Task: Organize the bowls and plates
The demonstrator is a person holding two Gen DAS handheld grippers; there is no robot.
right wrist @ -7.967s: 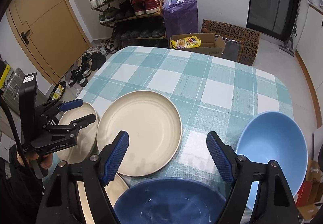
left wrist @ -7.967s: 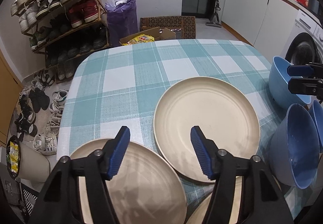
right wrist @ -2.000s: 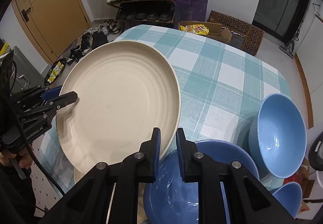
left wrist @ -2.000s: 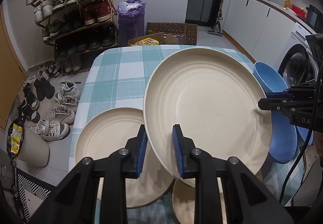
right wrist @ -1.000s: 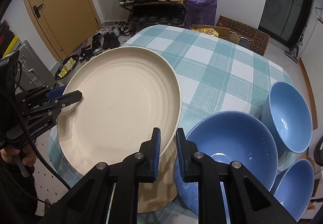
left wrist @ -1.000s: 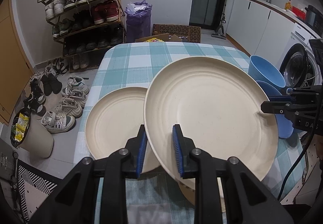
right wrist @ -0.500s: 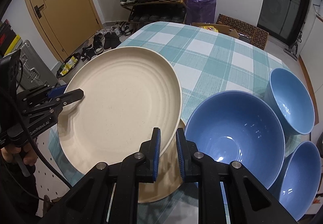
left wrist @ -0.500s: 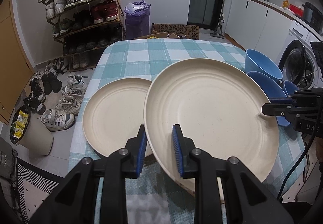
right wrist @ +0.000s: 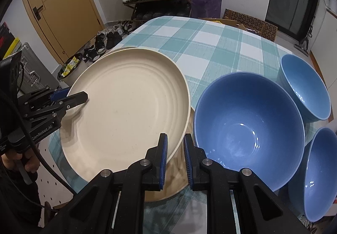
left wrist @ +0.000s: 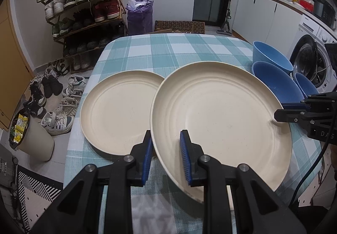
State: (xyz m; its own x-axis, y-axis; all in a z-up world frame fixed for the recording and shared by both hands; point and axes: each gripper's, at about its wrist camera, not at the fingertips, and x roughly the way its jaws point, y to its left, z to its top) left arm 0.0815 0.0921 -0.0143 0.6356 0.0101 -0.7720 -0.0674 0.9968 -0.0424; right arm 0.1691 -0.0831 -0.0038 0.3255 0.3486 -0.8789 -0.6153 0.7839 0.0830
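Pinching opposite rims of the cream plate (left wrist: 221, 116), left gripper (left wrist: 166, 150) and right gripper (right wrist: 175, 150) should lower it level onto the plate beneath (right wrist: 174, 179).

a round cream plate (left wrist: 221, 116) is held tilted above the checked table, beside a second cream plate (left wrist: 120, 111) and three blue bowls (right wrist: 248, 120).

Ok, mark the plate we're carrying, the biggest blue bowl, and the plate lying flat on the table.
Carried plate (right wrist: 126, 107), right wrist view: centre of its upper face.
Biggest blue bowl (right wrist: 248, 120), right wrist view: inside of the basin.
Flat plate (left wrist: 118, 114), left wrist view: middle of its face.
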